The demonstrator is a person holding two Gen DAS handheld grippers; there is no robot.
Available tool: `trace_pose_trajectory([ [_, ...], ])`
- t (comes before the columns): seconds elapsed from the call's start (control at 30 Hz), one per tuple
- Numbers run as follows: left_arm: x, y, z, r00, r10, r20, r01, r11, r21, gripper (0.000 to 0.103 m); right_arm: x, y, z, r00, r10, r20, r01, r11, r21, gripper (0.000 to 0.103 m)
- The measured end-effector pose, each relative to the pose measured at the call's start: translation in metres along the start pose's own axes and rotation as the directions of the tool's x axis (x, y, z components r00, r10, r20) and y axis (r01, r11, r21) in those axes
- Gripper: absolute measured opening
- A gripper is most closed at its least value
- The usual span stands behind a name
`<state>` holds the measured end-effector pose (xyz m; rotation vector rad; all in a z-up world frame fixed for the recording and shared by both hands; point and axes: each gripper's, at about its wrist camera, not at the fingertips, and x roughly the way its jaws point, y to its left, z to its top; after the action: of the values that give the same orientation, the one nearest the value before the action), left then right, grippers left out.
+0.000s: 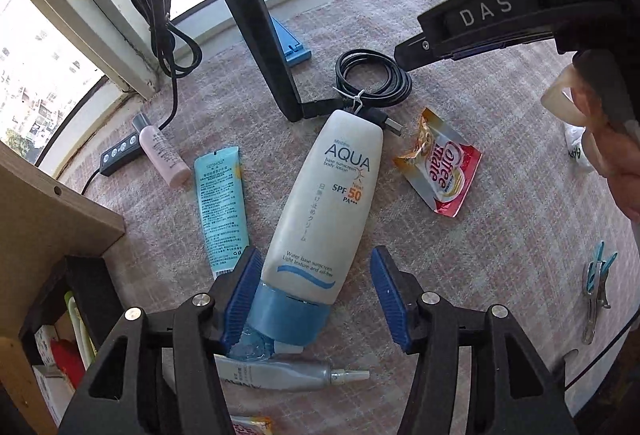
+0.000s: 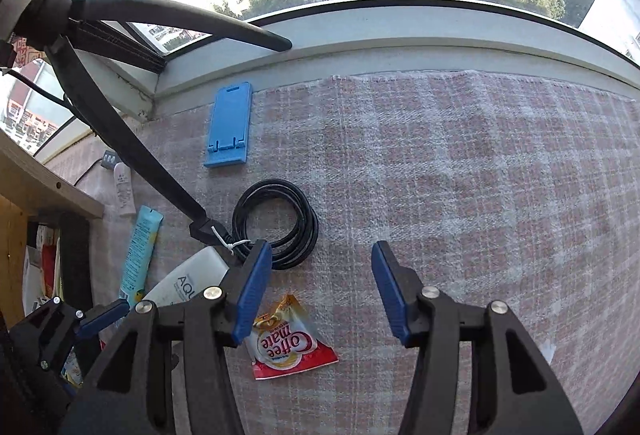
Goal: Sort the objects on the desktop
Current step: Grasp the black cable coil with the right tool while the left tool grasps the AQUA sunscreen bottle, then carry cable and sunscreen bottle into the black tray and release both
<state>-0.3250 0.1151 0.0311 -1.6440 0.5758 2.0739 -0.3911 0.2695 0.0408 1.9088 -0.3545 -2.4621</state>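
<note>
My left gripper (image 1: 316, 295) is open, its jaws either side of the blue cap end of a white AQUA sunscreen bottle (image 1: 326, 195) lying on the checked cloth. A teal tube (image 1: 222, 207) and a pink bottle (image 1: 162, 151) lie to its left, a Coffee mate sachet (image 1: 442, 167) to its right, a coiled black cable (image 1: 374, 79) beyond. A grey tube (image 1: 288, 375) lies under the gripper. My right gripper (image 2: 318, 293) is open and empty above the cloth, near the sachet (image 2: 288, 345) and the cable (image 2: 276, 223).
A blue phone stand (image 2: 230, 127) stands near the window sill. A tripod leg (image 1: 260, 27) stands on the cloth. A wooden shelf (image 1: 44, 211) with small items is at the left. A power strip (image 1: 118, 155) and blue clothes pegs (image 1: 598, 279) lie at the edges.
</note>
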Motion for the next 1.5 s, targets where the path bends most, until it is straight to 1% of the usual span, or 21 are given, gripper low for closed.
trace_pose_trajectory([
  [0.1,0.010,-0.001,0.003,1.000,0.011,-0.026,-0.011,1.000,0.022,0.056,0.010,0.003,0.009,1.000,0.007,-0.020,-0.007,1.000,0.005,0.051],
  [0.2,0.017,-0.002,0.005,0.999,0.010,-0.038,-0.009,1.000,0.029,0.056,0.019,0.008,0.013,0.999,-0.004,-0.033,0.004,1.000,-0.009,0.051],
  [0.37,0.022,-0.007,0.008,0.999,0.003,-0.037,-0.001,0.999,0.044,0.056,0.029,0.016,0.015,0.999,-0.011,-0.052,0.010,1.000,-0.017,0.051],
  [0.43,0.022,-0.008,0.008,1.000,-0.003,-0.029,0.004,0.999,0.041,0.055,0.030,0.020,0.014,0.999,-0.022,-0.048,0.020,0.999,-0.033,0.051],
  [0.5,0.022,-0.009,0.008,1.000,-0.010,-0.024,0.011,0.999,0.035,0.053,0.030,0.025,0.012,0.998,-0.049,-0.041,0.046,0.997,-0.053,0.048],
  [0.57,0.021,-0.011,0.007,1.000,-0.010,-0.015,0.010,1.000,0.030,0.052,0.030,0.029,0.008,0.995,-0.091,-0.031,0.088,0.993,-0.083,0.037],
  [0.6,0.020,-0.013,0.005,1.000,-0.004,-0.006,0.004,1.000,0.031,0.051,0.029,0.031,0.005,0.993,-0.116,-0.023,0.113,0.988,-0.102,0.032],
  [0.63,0.019,-0.015,0.003,1.000,-0.001,0.004,0.001,0.999,0.032,0.049,0.029,0.034,0.000,0.991,-0.132,-0.016,0.129,0.985,-0.117,0.025],
  [0.67,0.018,-0.017,0.001,1.000,0.001,0.014,-0.002,1.000,0.031,0.047,0.028,0.037,-0.009,0.990,-0.138,-0.014,0.135,0.983,-0.127,0.017],
  [0.7,0.017,-0.019,-0.001,1.000,0.004,0.021,-0.004,1.000,0.024,0.047,0.027,0.037,-0.012,0.990,-0.138,-0.015,0.135,0.983,-0.127,0.013],
  [0.77,0.015,-0.020,-0.006,1.000,-0.001,0.029,0.001,1.000,0.001,0.046,0.022,0.031,-0.020,0.993,-0.116,-0.020,0.113,0.988,-0.101,0.012],
  [0.87,0.012,-0.022,-0.013,0.999,-0.030,0.033,0.032,0.999,-0.040,0.046,0.017,0.021,-0.032,0.997,-0.074,-0.022,0.073,0.996,-0.047,0.011],
  [0.97,0.005,-0.025,-0.022,0.998,-0.045,0.047,0.049,0.996,-0.072,0.046,0.008,0.013,-0.045,0.999,-0.036,-0.006,0.036,0.999,-0.003,0.010],
  [1.07,-0.004,-0.027,-0.031,0.995,-0.075,0.064,0.081,0.991,-0.106,0.046,-0.010,0.007,-0.059,0.998,-0.036,0.043,0.036,0.999,-0.006,0.010],
  [1.3,-0.036,-0.031,-0.044,0.991,-0.081,0.108,0.097,0.983,-0.154,0.046,-0.059,0.006,-0.086,0.993,-0.001,0.116,0.002,1.000,-0.008,0.010],
  [1.37,-0.049,-0.030,-0.049,0.989,-0.079,0.126,0.100,0.980,-0.170,0.046,-0.074,0.006,-0.078,0.992,0.016,0.124,-0.015,1.000,-0.014,0.010],
  [1.5,-0.077,-0.025,-0.064,0.986,-0.058,0.154,0.089,0.976,-0.198,0.046,-0.099,0.014,-0.078,0.988,0.036,0.148,-0.029,0.998,-0.047,0.010],
])
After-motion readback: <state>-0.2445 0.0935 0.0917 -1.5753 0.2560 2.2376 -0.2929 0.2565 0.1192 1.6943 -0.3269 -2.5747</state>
